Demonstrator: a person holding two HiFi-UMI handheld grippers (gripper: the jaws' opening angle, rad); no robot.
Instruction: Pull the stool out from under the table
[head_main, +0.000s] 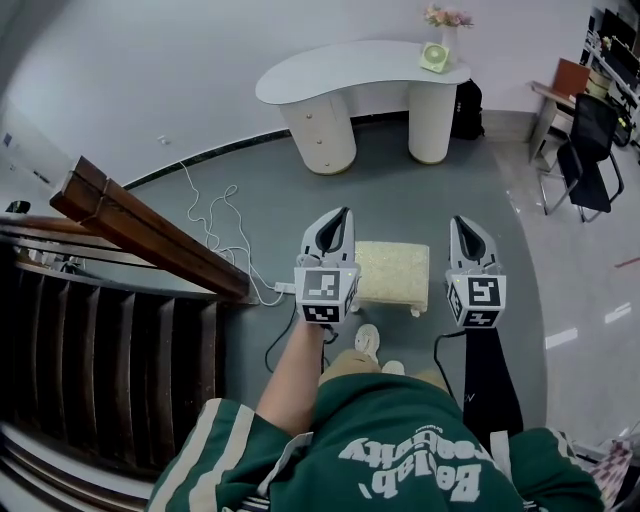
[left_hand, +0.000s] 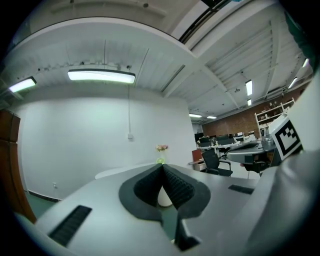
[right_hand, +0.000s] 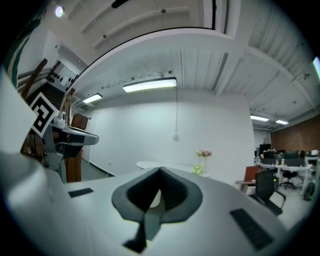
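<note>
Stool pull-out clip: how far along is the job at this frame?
Done, by the look of it: the stool stands on open floor by the person's feet, well clear of the white table. In hand: nothing; the left tongs and right tongs are both shut and empty, pointing ahead toward the table. Left: nothing evident.

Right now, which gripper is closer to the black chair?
Right. The right gripper is on the black chair's side; the left gripper sits beyond the stool.
</note>
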